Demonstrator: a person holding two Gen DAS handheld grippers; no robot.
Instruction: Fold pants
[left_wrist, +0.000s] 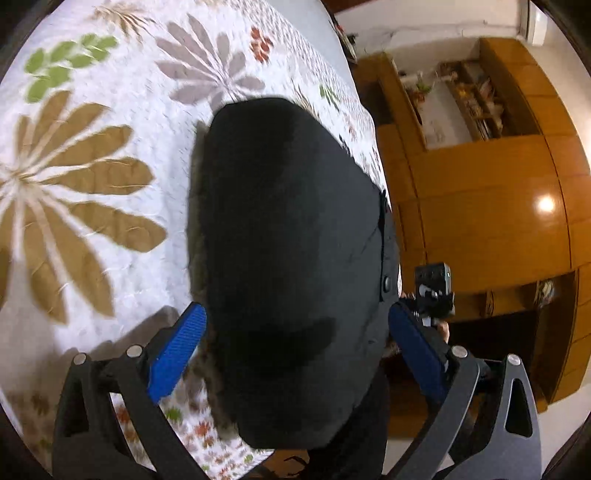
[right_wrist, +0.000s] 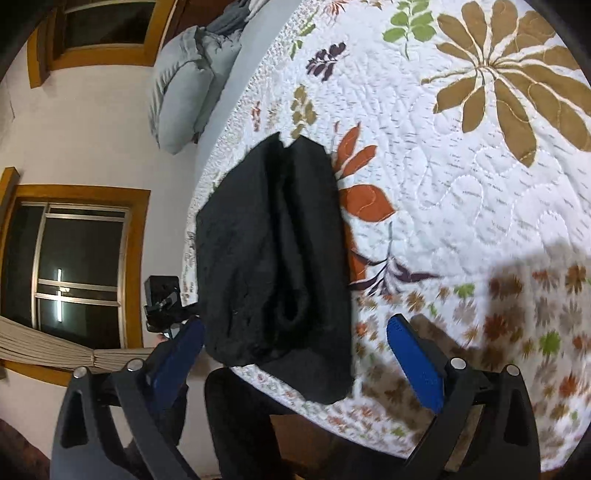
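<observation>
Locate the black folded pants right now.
The black folded pants lie at the near edge of the floral quilted bedspread, centred in both wrist views, in front of each open gripper.

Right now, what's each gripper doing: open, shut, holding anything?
Left gripper: open, holding nothing; the folded black pants lie between its pads.
Right gripper: open wide, holding nothing; pants between its fingers, unpressed.

Black pants (left_wrist: 291, 258), folded into a compact bundle at the bedspread's (left_wrist: 110, 221) edge
</observation>
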